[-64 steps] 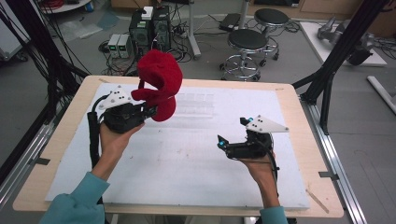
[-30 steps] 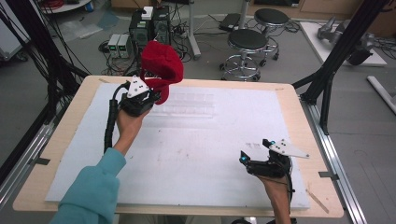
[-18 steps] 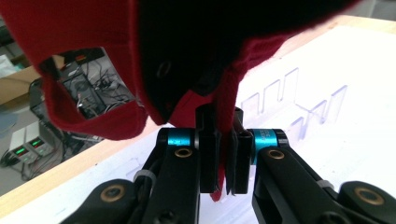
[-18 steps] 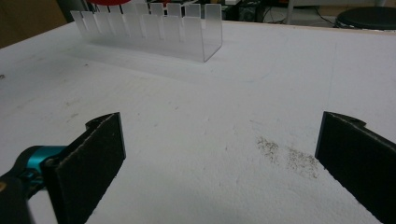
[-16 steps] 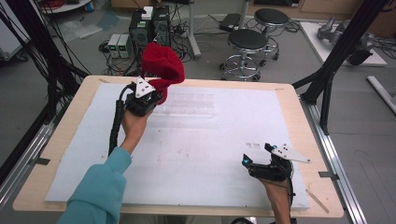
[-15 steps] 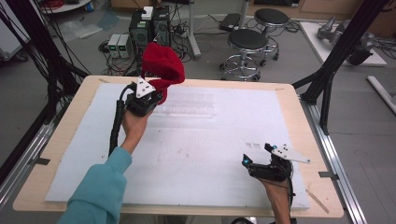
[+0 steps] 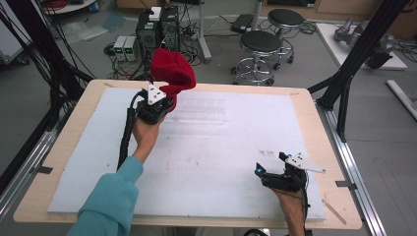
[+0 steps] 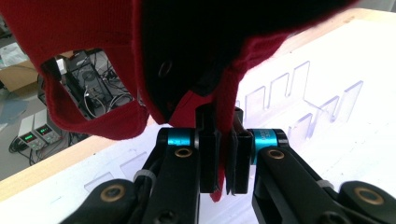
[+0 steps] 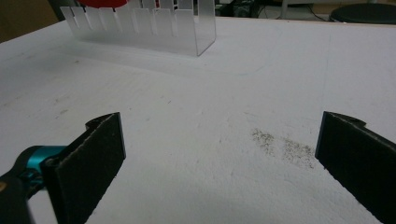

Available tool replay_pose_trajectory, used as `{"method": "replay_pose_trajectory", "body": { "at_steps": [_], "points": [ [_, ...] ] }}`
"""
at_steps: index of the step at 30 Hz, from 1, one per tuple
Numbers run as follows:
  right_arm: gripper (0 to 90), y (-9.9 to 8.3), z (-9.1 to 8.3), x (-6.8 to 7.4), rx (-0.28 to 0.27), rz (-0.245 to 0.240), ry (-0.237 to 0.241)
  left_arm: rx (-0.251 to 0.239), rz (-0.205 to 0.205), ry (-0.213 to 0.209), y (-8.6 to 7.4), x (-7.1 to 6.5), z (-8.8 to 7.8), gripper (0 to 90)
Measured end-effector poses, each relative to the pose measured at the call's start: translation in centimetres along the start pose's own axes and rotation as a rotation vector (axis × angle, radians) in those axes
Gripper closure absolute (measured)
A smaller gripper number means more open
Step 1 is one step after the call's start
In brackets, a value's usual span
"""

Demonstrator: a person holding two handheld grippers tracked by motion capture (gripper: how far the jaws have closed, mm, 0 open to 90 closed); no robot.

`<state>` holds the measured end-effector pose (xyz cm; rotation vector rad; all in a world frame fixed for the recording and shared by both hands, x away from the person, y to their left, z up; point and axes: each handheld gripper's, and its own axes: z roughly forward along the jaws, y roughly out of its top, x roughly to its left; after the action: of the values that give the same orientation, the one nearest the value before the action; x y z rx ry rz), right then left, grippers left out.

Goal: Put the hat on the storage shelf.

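- High view: a clear plastic rack [image 7: 204, 109] with slotted walls stands on the white sheet that covers the table [image 7: 236, 162], near its far edge; I cannot tell from here whether anything lies inside it.
- The left gripper [image 7: 166, 101] is raised at the far left of the sheet, just beside the rack's left end, with a red knitted hat [image 7: 171, 73] bunched above it.
- The right gripper [image 7: 259, 172] rests low near the table's front right corner, well apart from the rack and the hat, with bare sheet between them.
- Beyond the table stand 2 round stools [image 7: 260, 44] and a stack of electronic boxes [image 7: 158, 29] on the floor.
- Left gripper view: the 2 fingers [image 8: 211, 154] are pressed nearly together on a fold of the red hat [image 8: 93, 42], which hangs over them and blocks most of the sight ahead.
- The rack's [image 8: 299, 102] slotted walls show past the hat at the right, and its compartments look empty there.
- Right gripper view: the 2 fingers [image 9: 100, 158] stand wide apart with nothing between them, over bare sheet with a patch of dark specks [image 9: 282, 144].
- The rack [image 9: 144, 28] stands far ahead, something red just visible behind its top edge.
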<state>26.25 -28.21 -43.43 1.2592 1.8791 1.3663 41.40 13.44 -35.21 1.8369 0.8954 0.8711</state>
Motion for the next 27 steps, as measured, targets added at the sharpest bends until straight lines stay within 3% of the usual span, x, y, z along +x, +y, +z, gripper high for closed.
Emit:
{"method": "replay_pose_trajectory", "body": {
  "at_steps": [15, 18, 23, 27],
  "points": [
    [0.5, -0.1, 0.4, 0.1, 0.014, 0.01, -0.017, 0.027, -0.049, 0.007, -0.7, -0.3, 0.9, 85.4],
    [0.5, -0.4, 0.5, 0.1, -0.006, 0.021, -0.013, 0.032, -0.049, 0.007, -1.0, -0.3, 1.0, 85.4],
    [0.5, -1.1, 0.7, 0.0, -0.009, 0.031, -0.02, 0.029, -0.083, 0.005, -1.9, -0.3, 1.2, 85.4],
    [0.6, -1.1, 0.8, 0.1, -0.012, 0.032, -0.025, 0.03, -0.077, 0.005, -1.9, -0.3, 1.2, 85.3]
  ]
}}
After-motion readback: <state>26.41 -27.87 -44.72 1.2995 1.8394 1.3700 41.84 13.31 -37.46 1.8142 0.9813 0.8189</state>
